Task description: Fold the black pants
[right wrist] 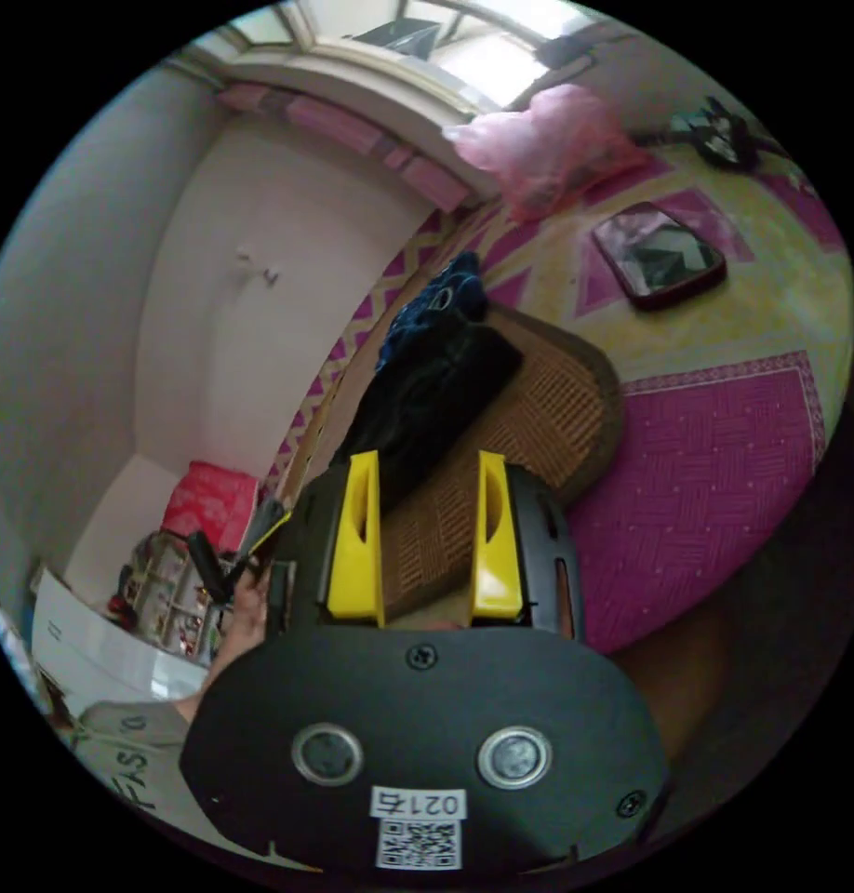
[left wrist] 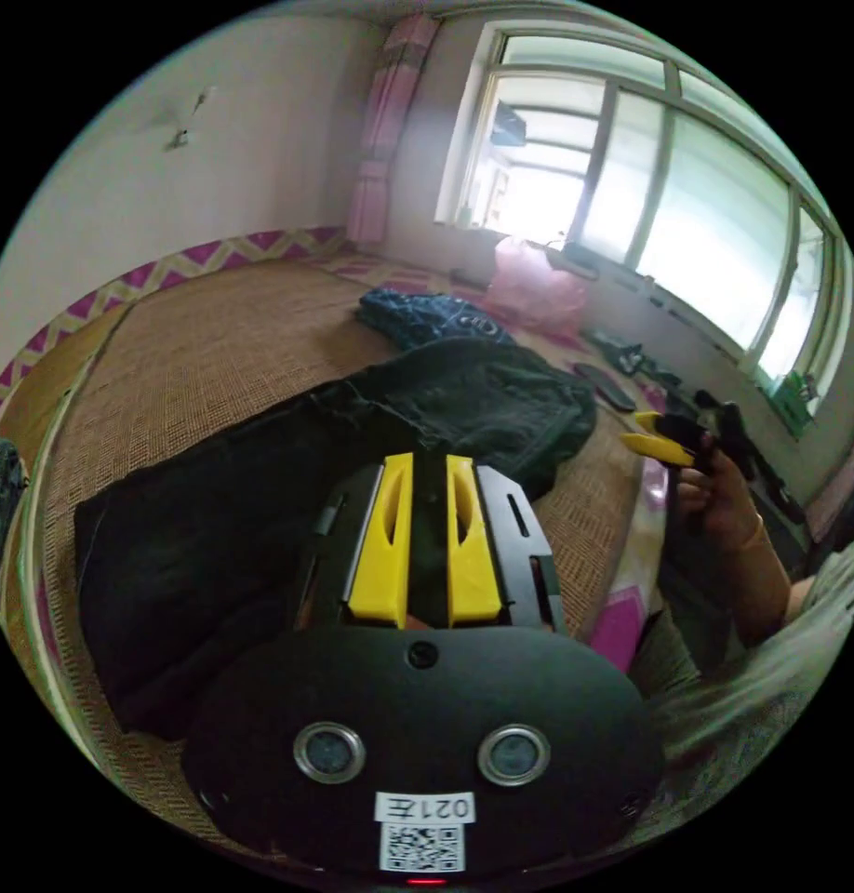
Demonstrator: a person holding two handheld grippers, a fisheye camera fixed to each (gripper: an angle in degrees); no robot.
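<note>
Fingers of the left gripper [left wrist: 430, 465] sit nearly closed, grasping nothing; the right gripper [right wrist: 425, 465] is spread, empty. Just beyond the left fingertips lie the black pants [left wrist: 260, 502], seemingly soft and limp; best pinched at an edge

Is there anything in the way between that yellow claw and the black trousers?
Nothing visible. The left gripper hangs right over the black pants on the woven mat; the blue garment lies beyond them.
</note>
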